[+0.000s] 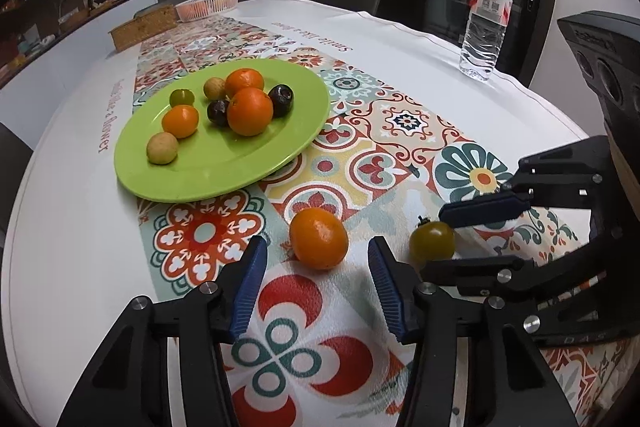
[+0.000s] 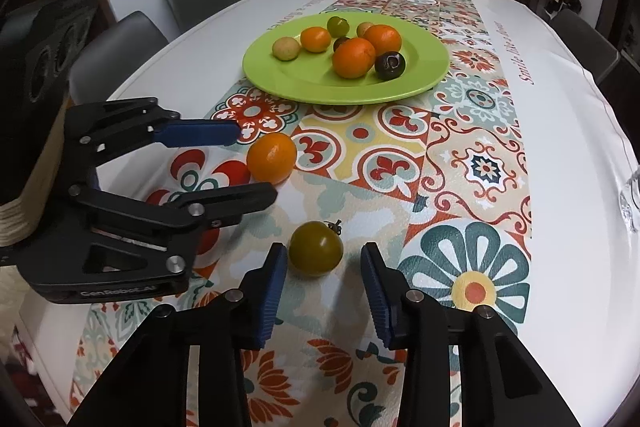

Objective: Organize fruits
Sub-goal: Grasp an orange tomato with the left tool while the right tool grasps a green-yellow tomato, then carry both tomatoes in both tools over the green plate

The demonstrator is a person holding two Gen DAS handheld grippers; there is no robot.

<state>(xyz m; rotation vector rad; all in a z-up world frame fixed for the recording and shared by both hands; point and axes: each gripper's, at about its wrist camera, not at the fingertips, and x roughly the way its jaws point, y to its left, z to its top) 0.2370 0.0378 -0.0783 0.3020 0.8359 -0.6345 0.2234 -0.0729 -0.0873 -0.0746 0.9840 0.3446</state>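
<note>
As two claws bracket loose fruit on the patterned tablecloth (image 1: 400, 131), the left gripper (image 1: 318, 287) straddles an orange (image 1: 319, 238) and the right gripper (image 2: 324, 291) a green tomato (image 2: 316, 247), both released, pads not touching, apparently poised to grasp. At twelve o'clock, a green plate (image 2: 424, 67) gathers eight fruits: three oranges, two dark, two tan, one green.

orange (image 1: 318, 238) between parted jaws, green plate (image 1: 192, 179) beyond

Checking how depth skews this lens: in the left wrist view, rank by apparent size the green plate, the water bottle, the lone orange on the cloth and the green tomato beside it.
1. green plate
2. water bottle
3. lone orange, enlarged by nearness
4. green tomato
</note>
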